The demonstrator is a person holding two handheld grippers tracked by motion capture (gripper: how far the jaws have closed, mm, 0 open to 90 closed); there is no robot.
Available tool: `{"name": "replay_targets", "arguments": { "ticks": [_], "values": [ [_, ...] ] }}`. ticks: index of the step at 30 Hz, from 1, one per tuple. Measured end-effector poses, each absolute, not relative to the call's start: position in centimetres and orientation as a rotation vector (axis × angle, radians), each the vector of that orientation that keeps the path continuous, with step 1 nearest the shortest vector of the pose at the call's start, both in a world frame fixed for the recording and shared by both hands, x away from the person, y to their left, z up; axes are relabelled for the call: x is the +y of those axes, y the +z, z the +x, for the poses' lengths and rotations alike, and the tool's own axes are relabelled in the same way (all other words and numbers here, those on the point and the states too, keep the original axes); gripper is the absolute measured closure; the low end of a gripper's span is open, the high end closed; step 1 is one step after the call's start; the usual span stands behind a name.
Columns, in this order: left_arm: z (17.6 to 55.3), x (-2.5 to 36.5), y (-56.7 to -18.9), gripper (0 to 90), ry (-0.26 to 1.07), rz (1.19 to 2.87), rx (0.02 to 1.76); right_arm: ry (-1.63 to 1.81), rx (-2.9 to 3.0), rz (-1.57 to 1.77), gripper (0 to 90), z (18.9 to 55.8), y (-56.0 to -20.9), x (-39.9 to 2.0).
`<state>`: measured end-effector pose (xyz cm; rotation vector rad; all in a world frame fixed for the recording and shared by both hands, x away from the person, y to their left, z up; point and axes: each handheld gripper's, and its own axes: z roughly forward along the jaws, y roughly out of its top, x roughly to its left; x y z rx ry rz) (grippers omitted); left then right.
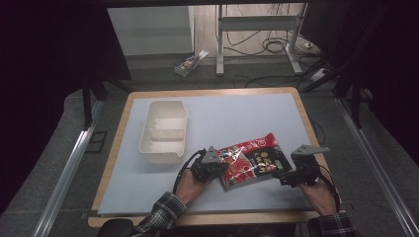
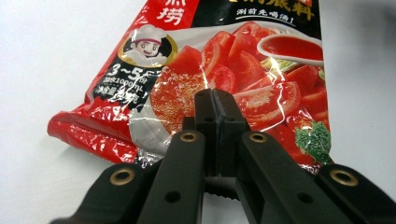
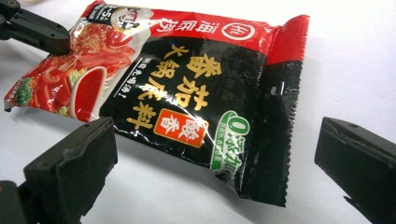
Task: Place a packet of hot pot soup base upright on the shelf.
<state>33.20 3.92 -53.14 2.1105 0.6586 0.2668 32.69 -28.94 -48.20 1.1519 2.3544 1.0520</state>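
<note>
A red and black soup-base packet (image 1: 254,160) lies flat on the white mat, printed with tomatoes (image 2: 243,60) at one end and black (image 3: 205,88) at the other. My left gripper (image 1: 221,166) is at the packet's left end. Its jaws are shut together, and their tip (image 2: 215,99) rests over the tomato picture with nothing between them. My right gripper (image 1: 281,177) is at the packet's right end and stands open. In the right gripper view its two wide-apart jaws frame the black end (image 3: 217,140), just short of it. The left gripper's black arm (image 3: 37,30) lies on the packet's far corner.
A cream two-compartment container (image 1: 163,131) stands on the mat (image 1: 247,111) to the left, behind my left hand. The wooden table edge (image 1: 212,92) frames the mat. Beyond it on the floor are a small box (image 1: 187,64), a metal stand (image 1: 257,29) and cables.
</note>
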Motion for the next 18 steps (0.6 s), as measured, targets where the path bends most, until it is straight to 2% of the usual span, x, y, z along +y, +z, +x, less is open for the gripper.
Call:
{"name": "replay_targets", "arguments": {
  "ticks": [14, 18],
  "values": [
    [32.8, 4.4, -53.9, 90.0, 0.283, 2.127, 0.658, 1.115, 2.361, 1.176, 0.0, 32.0, -47.3, -28.3],
    [32.7, 4.4, -54.0, 90.0, 0.29, 2.132, 0.657, 1.114, 2.392, 1.193, 0.0, 32.9, -47.6, -27.3]
  ]
}}
